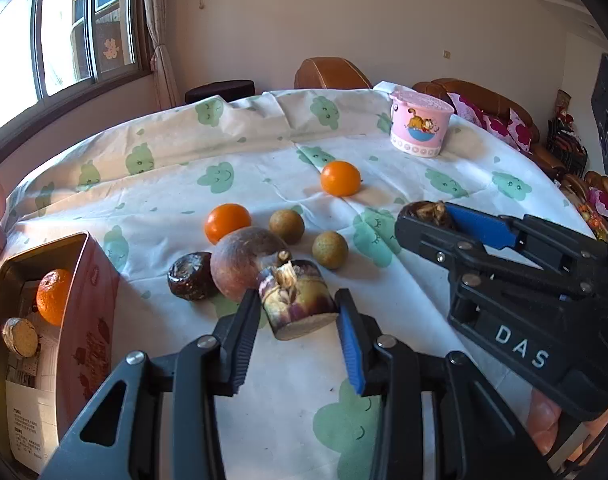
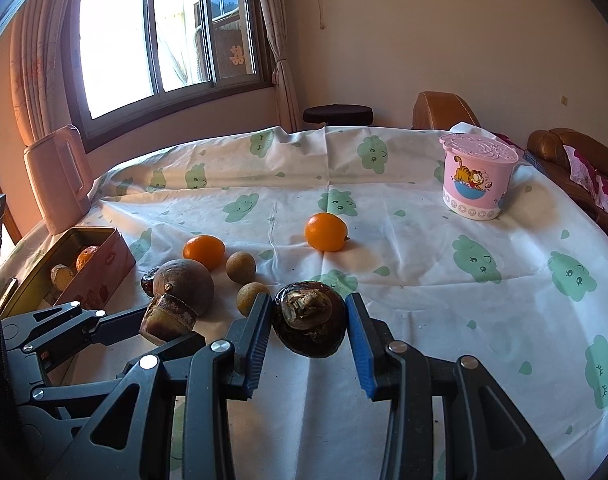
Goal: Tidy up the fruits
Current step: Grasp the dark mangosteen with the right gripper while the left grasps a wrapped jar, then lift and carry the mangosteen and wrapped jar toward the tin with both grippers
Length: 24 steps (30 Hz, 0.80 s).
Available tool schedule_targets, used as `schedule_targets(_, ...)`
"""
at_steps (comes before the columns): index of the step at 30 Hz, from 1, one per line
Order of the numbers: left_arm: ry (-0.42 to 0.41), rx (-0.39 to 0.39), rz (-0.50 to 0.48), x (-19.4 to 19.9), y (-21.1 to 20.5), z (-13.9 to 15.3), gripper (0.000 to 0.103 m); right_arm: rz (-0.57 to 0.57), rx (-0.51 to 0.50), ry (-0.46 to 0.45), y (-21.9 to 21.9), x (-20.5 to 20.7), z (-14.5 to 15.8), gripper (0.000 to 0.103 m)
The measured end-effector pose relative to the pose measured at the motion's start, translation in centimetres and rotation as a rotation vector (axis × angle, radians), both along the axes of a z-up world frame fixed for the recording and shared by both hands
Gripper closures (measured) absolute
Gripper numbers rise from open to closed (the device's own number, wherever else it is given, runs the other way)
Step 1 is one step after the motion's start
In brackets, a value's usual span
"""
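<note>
My left gripper [image 1: 299,312] is shut on a purple-brown cut fruit piece [image 1: 297,300], also in the right wrist view [image 2: 165,318]. My right gripper [image 2: 308,330] is shut on a dark round fruit [image 2: 310,320], seen from the side in the left wrist view [image 1: 430,214]. On the cloth lie a large brown fruit [image 1: 245,262], a dark fruit [image 1: 191,276], two oranges [image 1: 227,222] [image 1: 340,178] and two small tan fruits [image 1: 286,226] [image 1: 330,250]. A pink tin box [image 1: 87,280] at left holds an orange [image 1: 53,296] and a cut piece [image 1: 19,336].
A pink lidded cartoon cup [image 1: 420,124] stands at the far right of the table. A pink upright container [image 2: 59,176] stands by the window at far left. Brown sofa [image 2: 572,160] and chair [image 1: 330,74] lie beyond the table's edge.
</note>
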<state>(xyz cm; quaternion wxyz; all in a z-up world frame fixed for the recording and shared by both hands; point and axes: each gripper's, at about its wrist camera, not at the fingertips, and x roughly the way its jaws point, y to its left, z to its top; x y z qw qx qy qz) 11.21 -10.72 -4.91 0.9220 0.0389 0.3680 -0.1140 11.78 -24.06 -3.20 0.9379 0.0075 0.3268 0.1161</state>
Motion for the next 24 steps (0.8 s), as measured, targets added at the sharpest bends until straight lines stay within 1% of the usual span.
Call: schedule_targets(24,-0.134,0.016,0.064,-1.9,0.5,1.5,0.063,0.027,-0.007,-0.102,0.4,-1.7,1.1,0.063)
